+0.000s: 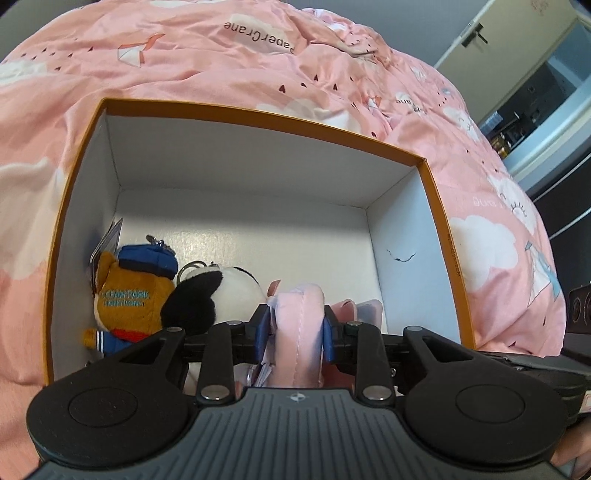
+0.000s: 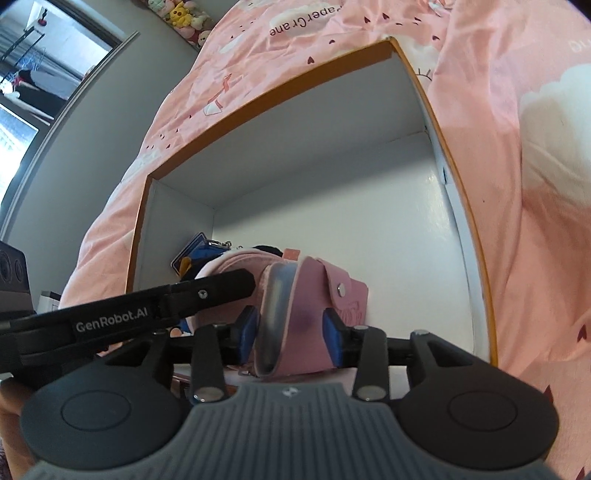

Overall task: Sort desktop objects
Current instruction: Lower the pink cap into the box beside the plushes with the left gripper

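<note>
An orange-rimmed white box [image 1: 258,112] lies on a pink quilt; it also shows in the right wrist view [image 2: 288,79]. Inside at its left are a brown plush bear in a blue cap [image 1: 129,291] and a black-and-white plush [image 1: 218,295]. My left gripper [image 1: 295,328] is shut on a pink padded pouch [image 1: 299,332] inside the box. My right gripper [image 2: 290,328] is shut on a pink snap-button wallet [image 2: 314,295] in the box, right beside the pouch [image 2: 236,264]. The left gripper's arm [image 2: 147,314] crosses the right wrist view.
The pink cloud-print quilt [image 1: 221,55] surrounds the box on all sides. The box's far half [image 1: 258,221] has a bare white floor. A doorway and dark furniture [image 1: 535,92] lie at the right; a window [image 2: 22,74] and plush toys [image 2: 181,14] at the far left.
</note>
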